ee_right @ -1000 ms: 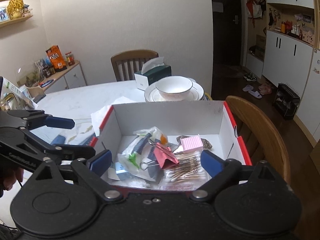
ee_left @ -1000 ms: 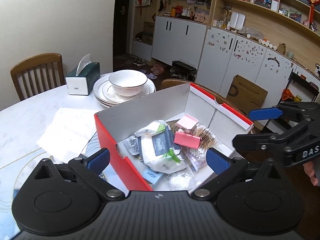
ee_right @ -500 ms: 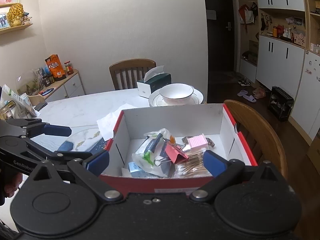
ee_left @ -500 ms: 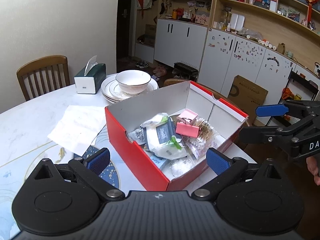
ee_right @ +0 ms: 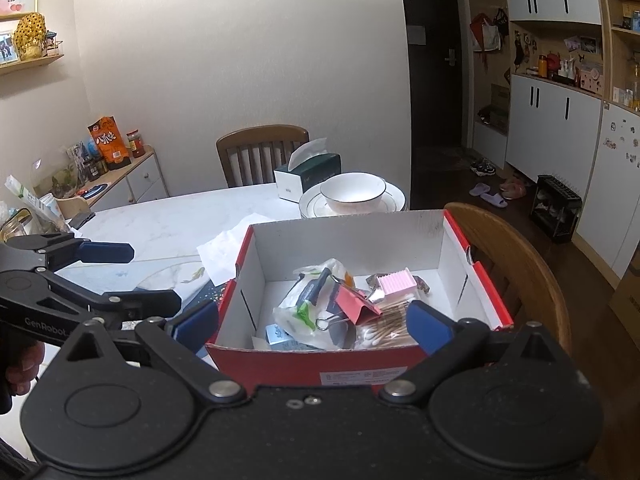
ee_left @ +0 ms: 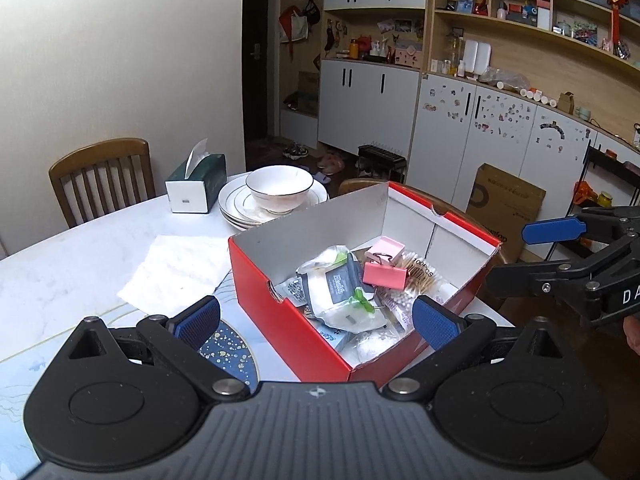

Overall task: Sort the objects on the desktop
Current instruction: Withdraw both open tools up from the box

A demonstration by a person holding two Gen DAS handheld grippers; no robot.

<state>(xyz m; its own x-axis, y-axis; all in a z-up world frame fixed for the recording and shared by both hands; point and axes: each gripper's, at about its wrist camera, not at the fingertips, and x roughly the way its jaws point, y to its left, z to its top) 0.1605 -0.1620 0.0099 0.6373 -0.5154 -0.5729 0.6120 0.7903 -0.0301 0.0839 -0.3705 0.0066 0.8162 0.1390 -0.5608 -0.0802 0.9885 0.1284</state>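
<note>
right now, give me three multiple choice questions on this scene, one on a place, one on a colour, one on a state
1. Where does the white bowl sit?
A. on stacked plates
B. inside the box
C. on a chair

2. What colour is the outside of the box?
A. blue
B. red
C. green

3. How are the jaws of the left gripper and right gripper?
A. both open and empty
B. both shut
C. left shut on a clip

Answers: 1 A, the bowl rests on the plates beside the tissue box. 2 B, its outer walls are red. 3 A, both pairs of pads stand wide apart, holding nothing.
</note>
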